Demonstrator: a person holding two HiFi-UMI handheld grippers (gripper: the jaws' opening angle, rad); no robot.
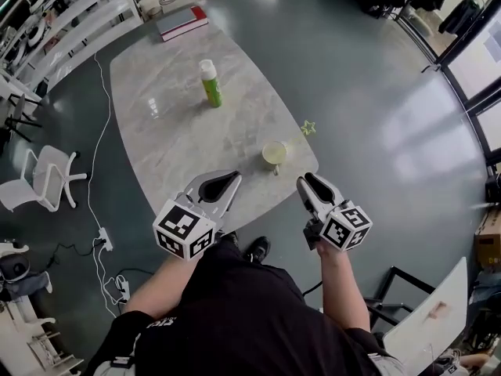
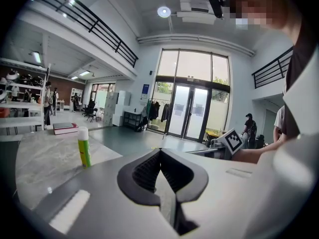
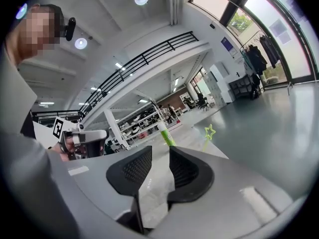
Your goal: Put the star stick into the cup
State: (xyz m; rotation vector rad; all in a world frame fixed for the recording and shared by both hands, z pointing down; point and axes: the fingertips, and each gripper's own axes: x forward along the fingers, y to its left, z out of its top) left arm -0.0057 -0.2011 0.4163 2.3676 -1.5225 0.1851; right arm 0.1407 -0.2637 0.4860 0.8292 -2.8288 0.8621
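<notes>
Both grippers are held low at the near edge of the worktop, clear of everything on it, as would fit a task judged close to done or paused. The left gripper is clenched tip to tip on nothing. The right gripper is released, its jaws parted, with only bare worktop seen through the gap.

A green bottle is stood upright mid-worktop, well away from the grippers and unused. The cup is set near the front right edge, between the two grippers and just beyond them.

The star stick is seen just beyond the cup and to its right, ahead of the right gripper and untouched. Its star is raised above the worktop, so the stem is judged to lean out of the cup, though its foot cannot be made out.
</notes>
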